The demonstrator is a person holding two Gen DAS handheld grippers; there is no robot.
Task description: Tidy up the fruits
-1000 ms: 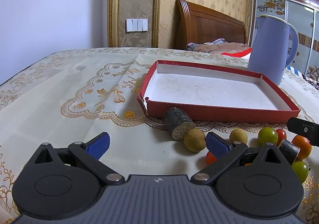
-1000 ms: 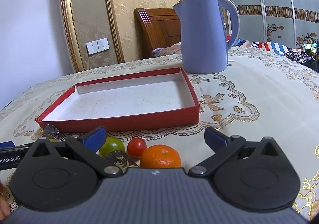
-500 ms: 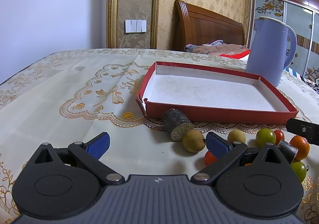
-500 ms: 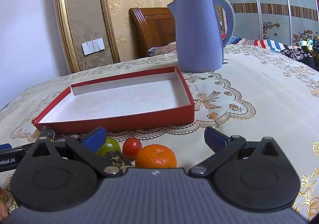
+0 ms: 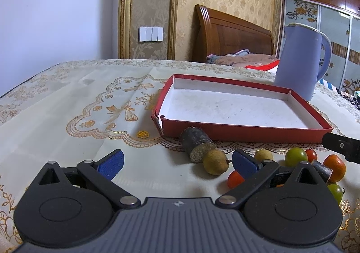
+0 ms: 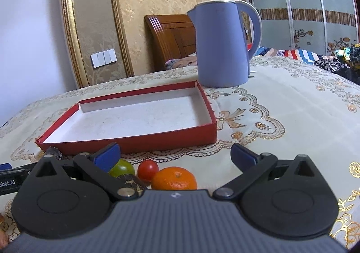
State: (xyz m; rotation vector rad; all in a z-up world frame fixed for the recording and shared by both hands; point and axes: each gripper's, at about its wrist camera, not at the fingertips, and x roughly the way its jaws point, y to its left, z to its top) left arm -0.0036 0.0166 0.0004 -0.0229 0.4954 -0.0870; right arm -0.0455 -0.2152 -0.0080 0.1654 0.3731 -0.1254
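Observation:
A shallow red tray [image 5: 247,135] [image 6: 135,144] with a bare white floor lies on the embroidered tablecloth. Loose fruit sits in front of it: a brown longan [image 5: 215,162], a second longan [image 5: 263,155], a green tomato [image 5: 295,157] [image 6: 121,168], a red tomato [image 5: 235,180] [image 6: 147,169], an orange mandarin [image 5: 335,168] [image 6: 174,178], and dark cane pieces [image 5: 196,144] [image 6: 129,182]. My left gripper [image 5: 177,162] is open, low over the cloth left of the fruit. My right gripper [image 6: 175,154] is open just above the mandarin, holding nothing.
A tall blue kettle [image 5: 300,63] [image 6: 222,43] stands behind the tray's far right corner. A wooden headboard [image 5: 231,34] and bedding lie beyond the table. Bare cloth spreads left of the tray [image 5: 78,100] and right of it [image 6: 292,118].
Both grippers have drawn back and risen a little, so the tray and fruit sit slightly farther away. The fruit has not moved and both stay open.

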